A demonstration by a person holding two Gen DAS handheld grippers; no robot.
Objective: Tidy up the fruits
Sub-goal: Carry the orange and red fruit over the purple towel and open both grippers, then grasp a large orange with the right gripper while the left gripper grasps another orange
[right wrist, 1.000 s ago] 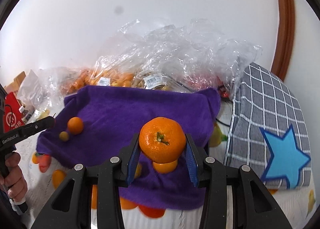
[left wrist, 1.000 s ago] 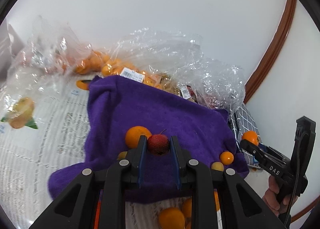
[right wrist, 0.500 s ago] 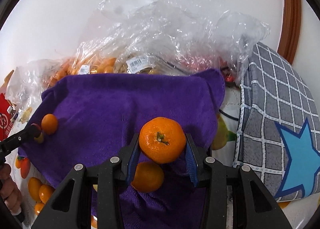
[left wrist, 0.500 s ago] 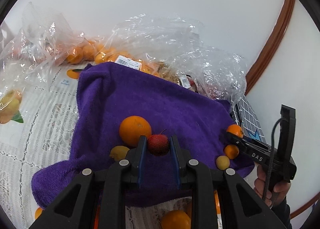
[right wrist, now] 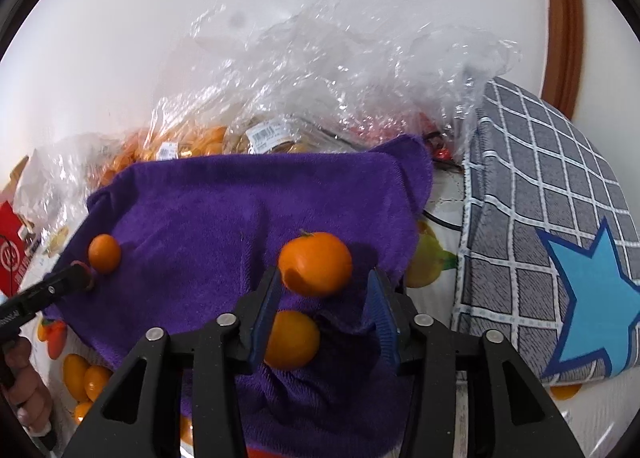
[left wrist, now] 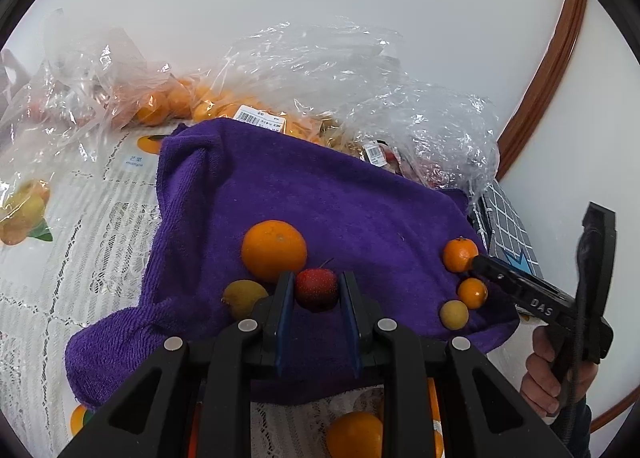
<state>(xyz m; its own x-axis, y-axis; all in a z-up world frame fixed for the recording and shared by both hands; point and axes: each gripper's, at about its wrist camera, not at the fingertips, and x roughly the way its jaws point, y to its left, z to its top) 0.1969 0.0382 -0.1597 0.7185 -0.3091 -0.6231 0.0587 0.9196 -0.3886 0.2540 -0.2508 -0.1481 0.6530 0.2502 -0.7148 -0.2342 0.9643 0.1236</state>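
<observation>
A purple towel lies on the table and shows in both views. My left gripper is shut on a small red fruit just above the towel, beside a big orange and a yellowish fruit. My right gripper is open; a mandarin lies on the towel between its fingertips, touching the left pad. A second orange lies below it. In the left wrist view the right gripper is at the mandarin, with a small orange and a pale fruit nearby.
Clear plastic bags of oranges and other fruit are heaped behind the towel against the white wall. A grey checked cushion with a blue star lies right of the towel. Loose oranges lie on the lace tablecloth in front.
My right gripper has come down to the towel and opened, letting go of the mandarin, which now rests on the towel. My left gripper has shifted slightly, still holding the red fruit.
</observation>
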